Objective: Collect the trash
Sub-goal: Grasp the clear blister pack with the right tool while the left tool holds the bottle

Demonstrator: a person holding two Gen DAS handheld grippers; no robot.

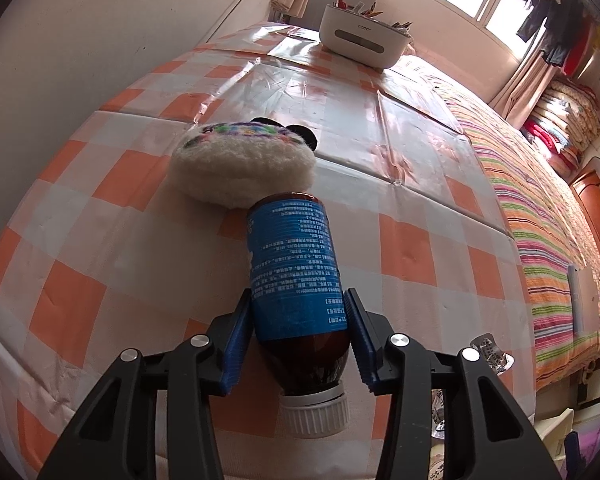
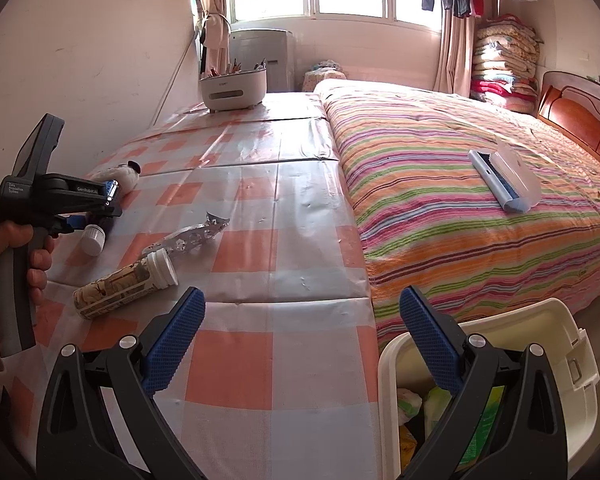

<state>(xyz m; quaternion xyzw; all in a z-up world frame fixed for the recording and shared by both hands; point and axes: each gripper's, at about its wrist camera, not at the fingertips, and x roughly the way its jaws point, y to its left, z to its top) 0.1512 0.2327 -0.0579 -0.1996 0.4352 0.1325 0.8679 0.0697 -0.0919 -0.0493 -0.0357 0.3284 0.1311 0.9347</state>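
Through my left wrist camera, the nearest thing is the ribbed white screw cap of a brown plastic bottle with a blue printed label (image 1: 296, 280), lying on its side on the glossy orange-and-white checked tablecloth (image 1: 400, 184). My left gripper (image 1: 298, 320) has its ribbed blue pads pressed against both sides of the bottle's label, gripping it. The bottle's base touches a fuzzy white knitted panda toy with coloured stitching (image 1: 240, 160). The label's small print is too fine to read. Far back stands a rounded white plastic organiser box (image 1: 364, 36) holding pens.

Through my right wrist camera, my right gripper (image 2: 302, 324) stands wide, its dimpled blue pads holding nothing, hanging over the table edge. Below it on the right is a cream plastic bin (image 2: 556, 344) with wrappers inside. On the cloth lie a cylindrical tube with a patterned paper label and white flip cap (image 2: 124, 284) and a crumpled silver foil blister strip (image 2: 192, 236), just beside each other. At left, a hand (image 2: 4, 264) grips the grey handle of my other claw, angled downward; its side reads "GenRobot.AI".
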